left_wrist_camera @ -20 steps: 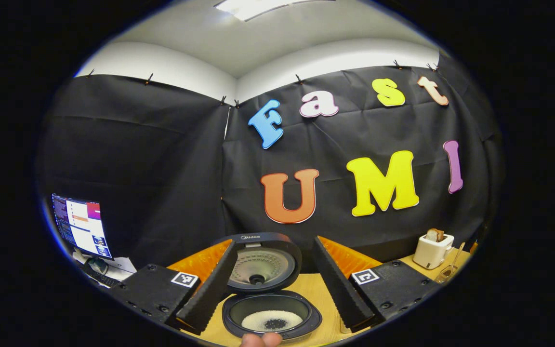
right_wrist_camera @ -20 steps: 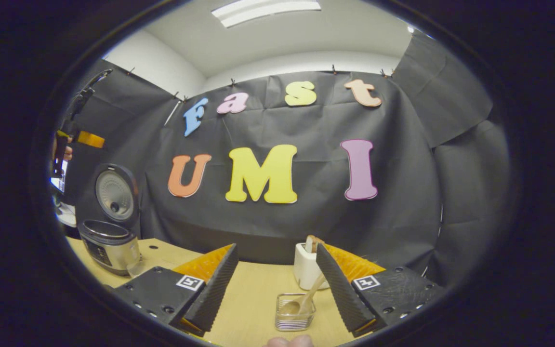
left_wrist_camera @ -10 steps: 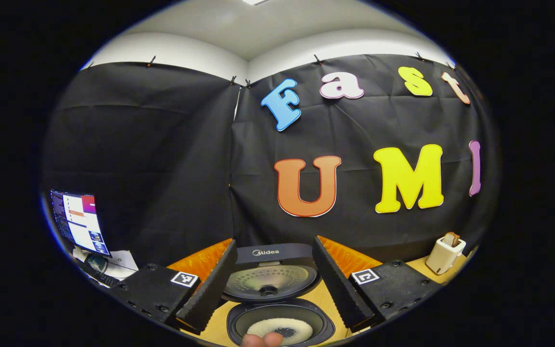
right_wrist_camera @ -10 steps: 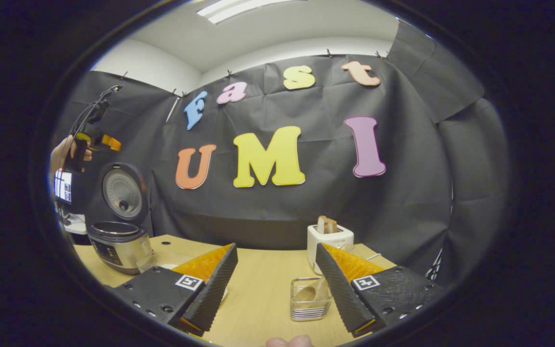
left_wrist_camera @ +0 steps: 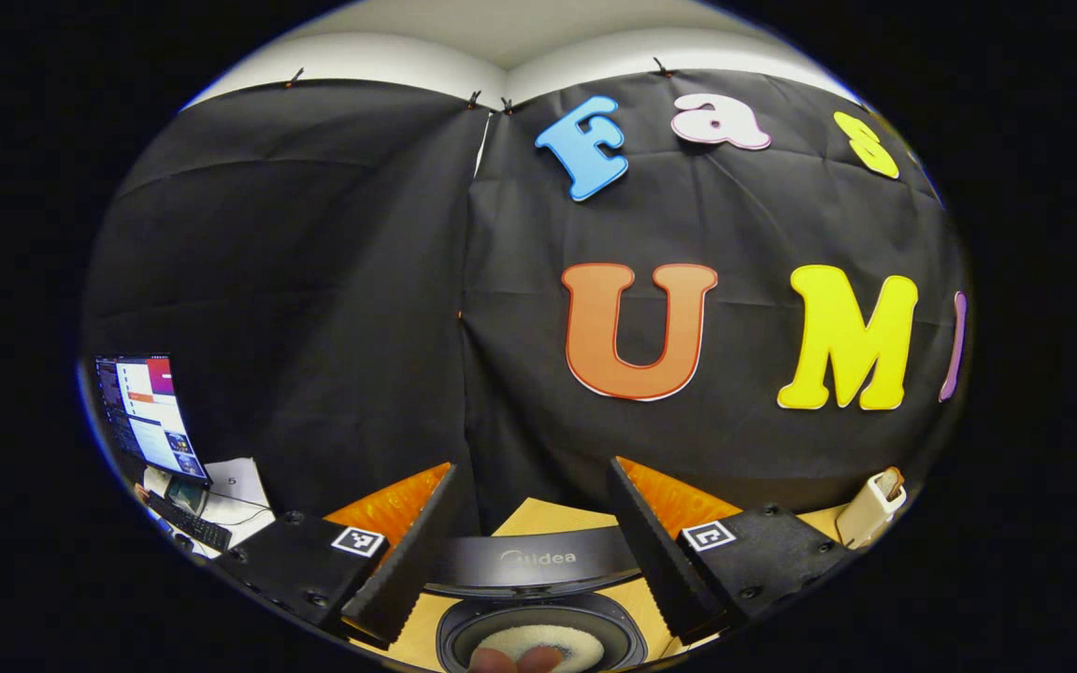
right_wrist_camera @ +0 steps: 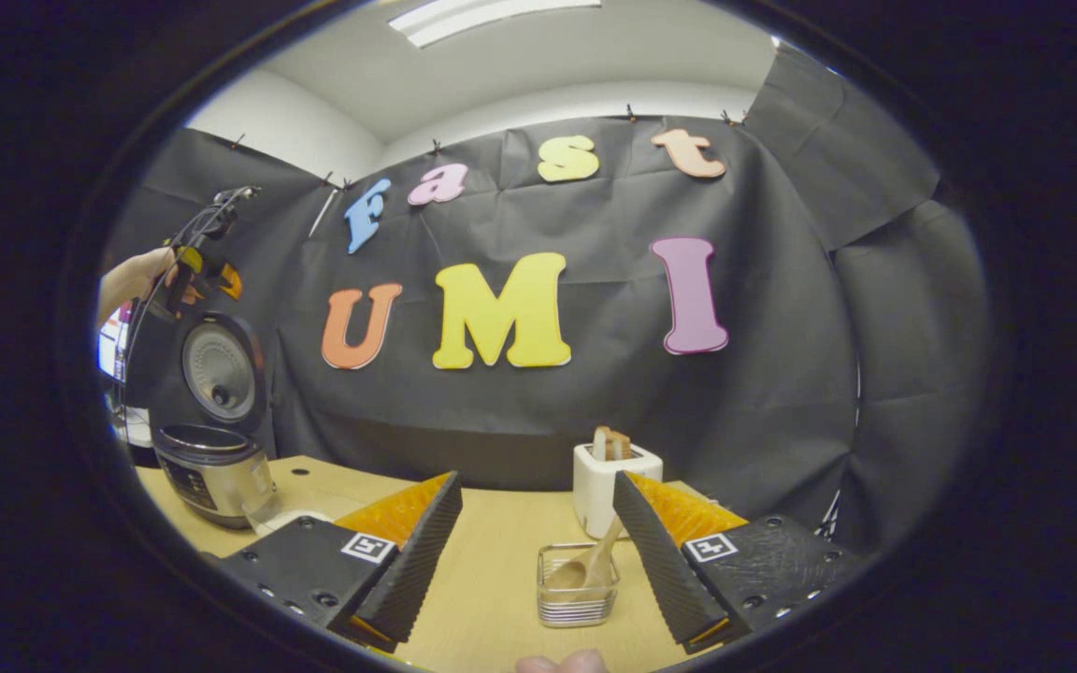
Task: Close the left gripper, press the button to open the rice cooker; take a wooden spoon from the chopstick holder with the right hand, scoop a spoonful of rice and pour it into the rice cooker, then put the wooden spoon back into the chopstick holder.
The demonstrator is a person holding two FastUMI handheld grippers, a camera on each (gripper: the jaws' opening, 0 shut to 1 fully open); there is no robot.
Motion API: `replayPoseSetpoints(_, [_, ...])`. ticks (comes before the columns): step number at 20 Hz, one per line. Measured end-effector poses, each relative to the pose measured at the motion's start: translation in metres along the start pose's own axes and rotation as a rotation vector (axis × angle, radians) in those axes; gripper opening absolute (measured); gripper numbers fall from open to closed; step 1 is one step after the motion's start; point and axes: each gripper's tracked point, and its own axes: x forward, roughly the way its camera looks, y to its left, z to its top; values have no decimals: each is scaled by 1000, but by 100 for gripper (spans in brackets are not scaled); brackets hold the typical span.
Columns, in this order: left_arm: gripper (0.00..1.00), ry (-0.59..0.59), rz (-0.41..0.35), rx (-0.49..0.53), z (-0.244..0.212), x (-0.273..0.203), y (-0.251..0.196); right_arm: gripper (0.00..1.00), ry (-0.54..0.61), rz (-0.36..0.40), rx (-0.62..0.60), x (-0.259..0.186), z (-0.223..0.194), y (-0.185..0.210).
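the rice cooker (right_wrist_camera: 211, 458) stands open at the table's (right_wrist_camera: 492, 579) left, lid upright, rice (left_wrist_camera: 538, 643) in its pot. the wooden spoon (right_wrist_camera: 585, 568) sits in the clear chopstick holder (right_wrist_camera: 578, 598), bowl down, handle leaning up and right toward the toaster (right_wrist_camera: 609, 481). the right gripper (right_wrist_camera: 537, 551) hovers with jaws spread, empty; the left gripper (left_wrist_camera: 531, 542) likewise gapes above the cooker.
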Motion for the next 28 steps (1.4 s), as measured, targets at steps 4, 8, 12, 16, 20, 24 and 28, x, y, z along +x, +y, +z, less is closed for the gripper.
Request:
replayPoseSetpoints(4, [100,93,16,-4,-21,10,3,96,-43,3,-24,-2,6,3])
replayPoseSetpoints(8, [100,97,4,-2,-27,1,-1,96,-52,13,-59,-7,2,6])
replayPoseSetpoints(12, [100,77,-8,10,-43,-27,-7,95,-70,26,-33,-10,1,8])
replayPoseSetpoints(16, [100,47,-24,24,-70,-62,-14,96,-52,68,28,-16,-7,11])
replayPoseSetpoints(20, [100,45,-60,14,-111,-95,-21,96,-34,73,97,-20,-16,2])
replayPoseSetpoints(24, [100,36,-75,19,-156,-116,-27,95,12,58,116,-25,-31,-4])
replayPoseSetpoints(28, [100,39,-77,32,-195,-127,-28,95,25,68,86,-28,-31,3])
